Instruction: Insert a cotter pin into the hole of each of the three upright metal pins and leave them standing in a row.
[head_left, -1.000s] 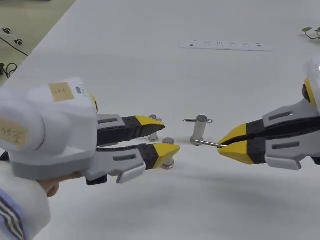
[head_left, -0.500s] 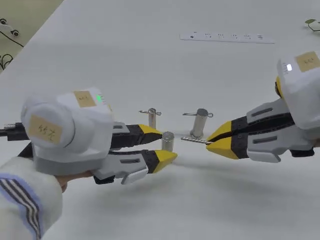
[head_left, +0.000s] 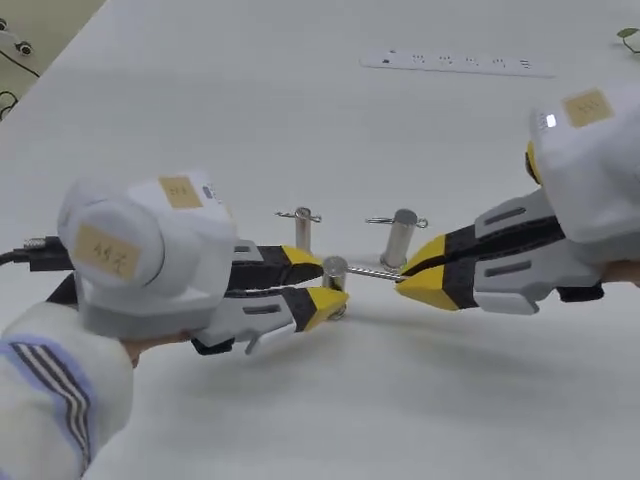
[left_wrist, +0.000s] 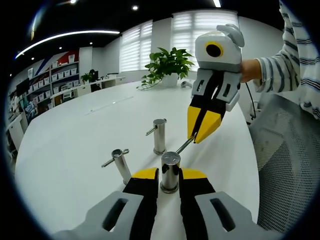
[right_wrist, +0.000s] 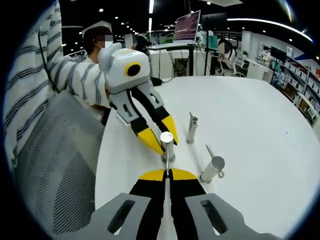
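Three upright metal pins stand on the white table (head_left: 300, 120). The far-left pin (head_left: 303, 229) and the far-right pin (head_left: 402, 236) each carry a cotter pin through the top. My left gripper (head_left: 328, 282) is shut on the near pin (head_left: 335, 271), which in the left gripper view stands as the near pin (left_wrist: 170, 170) between the yellow jaws. My right gripper (head_left: 405, 275) is shut on a thin cotter pin (head_left: 375, 271). Its free end touches the near pin's upper part. In the right gripper view the cotter pin (right_wrist: 167, 167) points straight at that near pin (right_wrist: 167, 145).
A white power strip (head_left: 455, 63) lies flat at the table's far side. A green plant leaf (head_left: 628, 35) pokes in at the top right. Cables (head_left: 12, 40) run over the floor at the far left. A seated person (right_wrist: 97, 37) is behind the table.
My left gripper has closed from open onto the near pin. My right gripper has carried the cotter pin leftward until its tip meets that pin.
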